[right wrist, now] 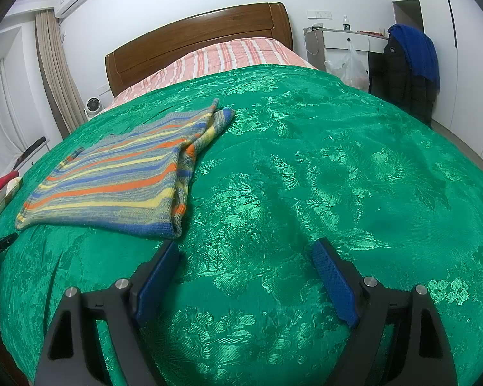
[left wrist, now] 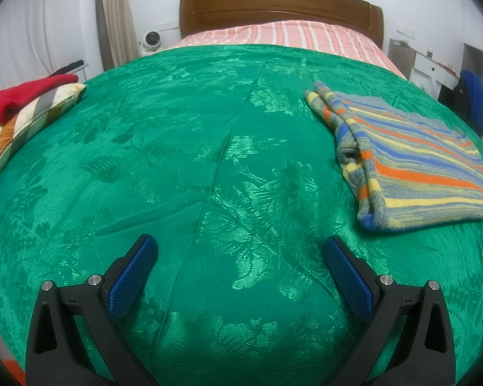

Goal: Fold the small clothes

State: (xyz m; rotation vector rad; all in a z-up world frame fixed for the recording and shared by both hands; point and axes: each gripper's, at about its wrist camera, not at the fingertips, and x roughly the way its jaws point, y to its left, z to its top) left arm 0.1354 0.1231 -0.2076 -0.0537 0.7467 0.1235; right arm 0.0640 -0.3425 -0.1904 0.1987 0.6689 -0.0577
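A striped knit sweater (left wrist: 415,164) in blue, orange, yellow and grey lies folded flat on the green bedspread (left wrist: 209,160), to the right in the left wrist view. It lies to the left in the right wrist view (right wrist: 119,180). My left gripper (left wrist: 241,251) is open and empty, above bare bedspread left of the sweater. My right gripper (right wrist: 246,254) is open and empty, just in front of the sweater's near right corner, its left finger (right wrist: 157,276) close to the hem.
A red garment (left wrist: 22,96) lies on a striped pillow (left wrist: 29,122) at the bed's left edge. The wooden headboard (left wrist: 280,6) and a pink striped sheet (left wrist: 280,37) are at the far end. A desk with a hung blue jacket (right wrist: 415,51) stands right of the bed.
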